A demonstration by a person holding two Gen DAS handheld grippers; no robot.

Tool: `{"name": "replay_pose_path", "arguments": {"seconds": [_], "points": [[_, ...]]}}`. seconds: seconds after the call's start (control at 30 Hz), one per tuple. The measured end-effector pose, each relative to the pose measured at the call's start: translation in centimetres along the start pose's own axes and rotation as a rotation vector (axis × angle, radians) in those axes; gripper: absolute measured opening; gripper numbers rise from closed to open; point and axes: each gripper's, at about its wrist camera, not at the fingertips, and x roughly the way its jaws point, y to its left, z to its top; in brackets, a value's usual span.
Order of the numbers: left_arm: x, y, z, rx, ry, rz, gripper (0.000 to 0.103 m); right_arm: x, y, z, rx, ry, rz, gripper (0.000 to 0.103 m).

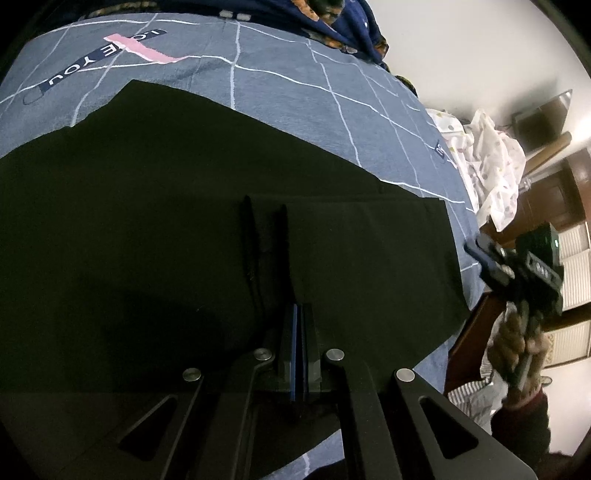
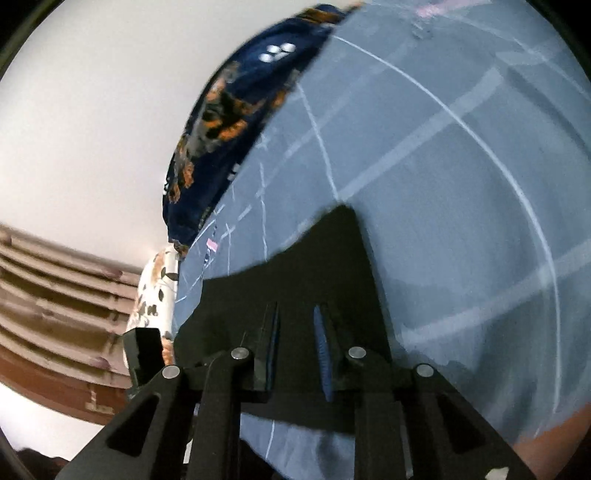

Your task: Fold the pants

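Black pants lie spread flat on a grey-blue bedsheet with white lines. My left gripper is low over their near middle with the blue pads pressed together. A narrow raised ridge of black fabric runs forward from its tips, so it looks pinched on the cloth. A hand holds my right gripper in the air past the pants' right edge, off the bed side. In the right wrist view, the right gripper shows a clear gap between its fingers. A corner of the pants lies beyond them, and nothing sits between the pads.
A dark blue blanket with orange patterns is bunched at the bed's far end. A white dotted cloth is heaped at the far right corner. Brown wooden furniture stands beyond the bed's right side. A floral pillow lies by the bed's edge.
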Motion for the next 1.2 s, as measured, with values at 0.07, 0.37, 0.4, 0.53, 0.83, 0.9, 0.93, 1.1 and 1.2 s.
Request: {"name": "replay_pose_path", "arguments": {"seconds": [0.07, 0.37, 0.4, 0.53, 0.83, 0.9, 0.93, 1.1, 1.2], "points": [[0.0, 0.1, 0.0, -0.01, -0.001, -0.007, 0.002, 1.5, 0.0, 1.4, -0.009, 0.02, -0.012, 0.02], [0.0, 0.0, -0.1, -0.004, -0.006, -0.002, 0.003, 4.9, -3.6, 4.2, 0.102, 0.039, -0.008, 0.0], [0.0, 0.1, 0.0, -0.005, -0.006, -0.004, 0.003, 4.9, -3.7, 4.2, 0.106, 0.038, 0.002, 0.0], [0.1, 0.1, 0.0, -0.005, -0.004, -0.002, 0.003, 4.1, -3.1, 4.0, 0.102, 0.025, 0.021, 0.003], [0.1, 0.1, 0.0, -0.007, -0.011, -0.006, 0.003, -0.1, -2.5, -3.9, -0.064, 0.091, 0.146, 0.012], [0.1, 0.1, -0.1, -0.01, -0.013, -0.008, 0.003, 0.2, -3.3, -5.4, -0.066, 0.1, 0.121, 0.009], [0.1, 0.2, -0.1, -0.011, -0.014, -0.011, 0.003, 0.3, -3.9, -6.0, -0.056, 0.09, 0.115, 0.006], [-2.0, 0.6, 0.0, -0.007, -0.058, -0.006, 0.003, 0.4, -4.4, -6.6, -0.07, 0.047, 0.098, 0.0], [-4.8, 1.1, 0.1, 0.004, -0.121, 0.022, 0.006, 0.7, -3.4, -6.3, -0.11, 0.067, 0.036, 0.0]]}}
